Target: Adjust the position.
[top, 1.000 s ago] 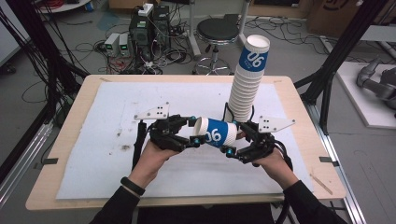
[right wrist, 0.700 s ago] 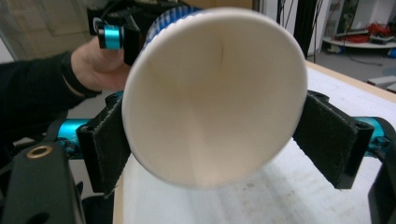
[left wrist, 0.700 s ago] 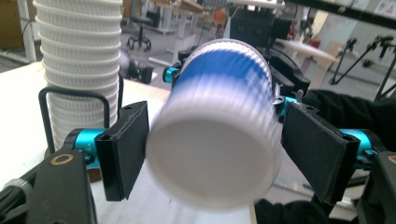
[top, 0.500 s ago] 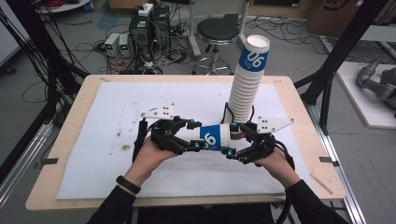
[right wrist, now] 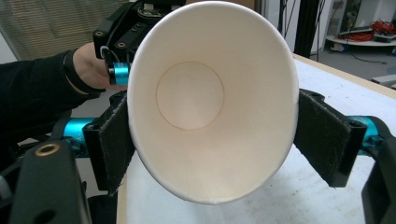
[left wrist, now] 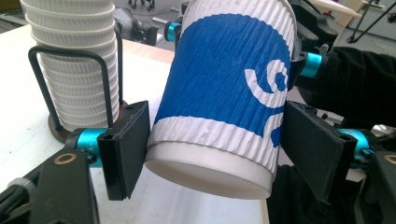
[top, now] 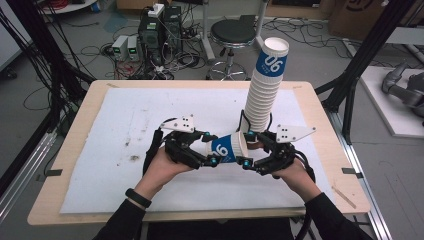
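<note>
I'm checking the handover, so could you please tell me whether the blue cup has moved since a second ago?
No. The cup lies where it did, its rim just left of the stack's base, between both claws.

white "06" on blue band of top cup (top: 272, 62) of stack; same on held cup (top: 226, 148)

**Table and what sits on it**

Light wooden table (top: 325, 150), rounded corners, bare wood showing along the edges. White sheet (top: 125, 130) covers most of the top; dark smudges on its left part. Tall stack of ribbed paper cups (top: 264, 95) stands upright right of centre, in a wire holder (left wrist: 70, 53) on a round brown base.
</note>
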`<state>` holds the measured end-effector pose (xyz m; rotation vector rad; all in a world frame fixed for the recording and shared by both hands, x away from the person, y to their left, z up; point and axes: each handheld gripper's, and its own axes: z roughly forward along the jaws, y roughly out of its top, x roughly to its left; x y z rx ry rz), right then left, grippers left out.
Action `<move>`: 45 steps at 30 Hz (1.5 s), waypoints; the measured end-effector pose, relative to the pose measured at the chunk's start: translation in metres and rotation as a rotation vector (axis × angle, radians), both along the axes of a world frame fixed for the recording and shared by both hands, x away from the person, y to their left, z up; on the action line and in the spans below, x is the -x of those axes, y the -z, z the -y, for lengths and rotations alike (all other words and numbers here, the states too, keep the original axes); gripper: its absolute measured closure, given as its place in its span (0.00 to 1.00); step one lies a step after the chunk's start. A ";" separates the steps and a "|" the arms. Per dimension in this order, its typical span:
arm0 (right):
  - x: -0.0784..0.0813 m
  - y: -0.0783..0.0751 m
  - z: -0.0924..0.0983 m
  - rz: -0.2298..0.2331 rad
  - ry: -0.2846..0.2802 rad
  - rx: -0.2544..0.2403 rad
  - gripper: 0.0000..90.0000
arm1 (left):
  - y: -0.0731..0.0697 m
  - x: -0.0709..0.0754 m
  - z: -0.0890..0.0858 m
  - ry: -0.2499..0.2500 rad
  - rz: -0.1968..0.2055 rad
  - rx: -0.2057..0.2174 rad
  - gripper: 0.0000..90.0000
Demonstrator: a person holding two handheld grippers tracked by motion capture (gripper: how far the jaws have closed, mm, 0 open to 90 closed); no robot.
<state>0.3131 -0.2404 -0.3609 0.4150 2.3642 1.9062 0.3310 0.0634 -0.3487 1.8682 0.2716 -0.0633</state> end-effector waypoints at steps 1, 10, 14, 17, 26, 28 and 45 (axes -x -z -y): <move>0.000 0.000 0.000 0.001 -0.001 0.002 0.22 | 0.000 0.000 0.000 -0.002 0.003 -0.003 0.29; 0.000 -0.002 0.001 -0.002 -0.001 -0.025 0.19 | -0.004 0.001 -0.003 0.017 0.025 0.044 0.32; 0.000 -0.003 0.001 0.011 0.005 -0.037 0.18 | -0.005 0.001 -0.004 0.023 0.022 0.077 0.33; 0.001 -0.004 0.001 0.002 0.001 -0.040 0.17 | -0.004 0.001 -0.004 0.034 0.026 0.083 0.33; 0.002 -0.006 0.004 0.029 -0.021 -0.051 0.21 | -0.003 0.000 -0.004 0.063 -0.015 0.082 0.33; 0.002 -0.006 0.004 0.034 -0.023 -0.051 0.21 | -0.003 0.000 -0.004 0.062 -0.018 0.078 0.33; 0.002 -0.010 0.006 0.032 0.008 -0.072 0.16 | 0.003 -0.005 -0.014 0.047 -0.020 0.230 0.34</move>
